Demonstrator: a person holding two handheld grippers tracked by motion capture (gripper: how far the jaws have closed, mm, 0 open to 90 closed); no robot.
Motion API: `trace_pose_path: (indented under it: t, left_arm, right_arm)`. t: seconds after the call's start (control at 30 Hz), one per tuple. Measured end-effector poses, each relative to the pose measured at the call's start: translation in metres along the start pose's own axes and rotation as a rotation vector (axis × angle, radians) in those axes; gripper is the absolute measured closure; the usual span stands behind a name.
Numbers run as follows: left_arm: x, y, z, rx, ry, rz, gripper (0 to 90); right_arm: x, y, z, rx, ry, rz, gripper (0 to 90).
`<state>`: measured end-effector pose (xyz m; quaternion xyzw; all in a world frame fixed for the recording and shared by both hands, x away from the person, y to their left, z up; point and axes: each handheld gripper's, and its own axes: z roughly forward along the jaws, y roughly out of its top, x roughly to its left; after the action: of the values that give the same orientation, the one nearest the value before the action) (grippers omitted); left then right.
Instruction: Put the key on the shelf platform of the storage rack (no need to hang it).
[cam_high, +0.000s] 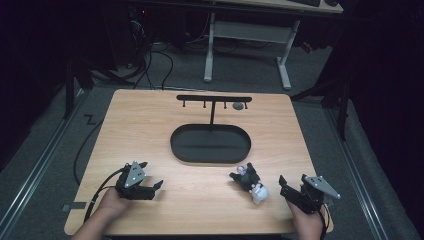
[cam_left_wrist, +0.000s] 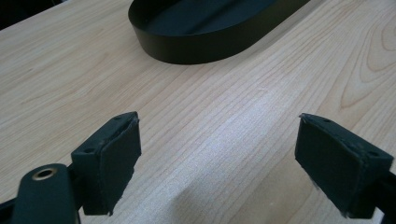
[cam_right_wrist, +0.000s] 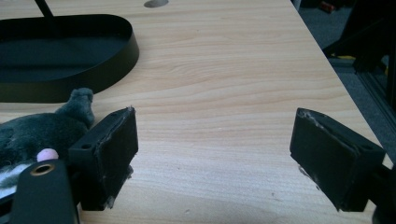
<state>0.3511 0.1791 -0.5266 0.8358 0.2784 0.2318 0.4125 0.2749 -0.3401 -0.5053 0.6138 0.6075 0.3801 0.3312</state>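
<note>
Two handheld grippers, each held in a person's bare hand with no sleeve visible. The left gripper (cam_high: 148, 187) is black, with a grey three-cornered plate on top and a black cable trailing from it. The right gripper (cam_high: 290, 191) matches it, with the same grey plate. Up close, each has two blocky black jaws faced with worn, frayed dark pads (cam_left_wrist: 116, 161), small screw holes, and a brass-ringed hole on the left jaw arm.
</note>
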Motion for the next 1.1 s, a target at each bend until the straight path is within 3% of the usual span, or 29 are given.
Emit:
trace_pose_path:
  t: [0.23, 0.43, 0.57, 0.7, 0.93, 1.1]
  left_arm:
    - [0.001, 0.002, 0.003, 0.021, -0.007, -0.005, 15.4]
    - [0.002, 0.000, 0.000, 0.003, -0.004, -0.020, 15.4]
    - [0.001, -0.001, -0.002, -0.021, 0.002, -0.002, 15.5]
    - [0.003, -0.002, -0.004, -0.040, 0.003, -0.028, 15.5]
    - [0.005, -0.003, -0.006, -0.057, -0.001, -0.045, 15.5]
    - [0.008, -0.004, -0.007, -0.075, -0.002, -0.080, 15.4]
  right_arm:
    - [0.002, -0.002, 0.001, 0.008, 0.004, -0.023, 14.6]
    - [0.006, 0.000, 0.008, 0.008, 0.034, -0.021, 14.6]
    - [0.009, 0.000, 0.009, 0.016, 0.044, -0.047, 14.7]
    - [0.012, 0.000, 0.005, 0.018, 0.050, -0.066, 14.8]
    - [0.015, 0.004, 0.004, 0.008, 0.055, -0.061, 14.9]
    - [0.017, 0.008, 0.003, 0.025, 0.086, -0.042, 15.0]
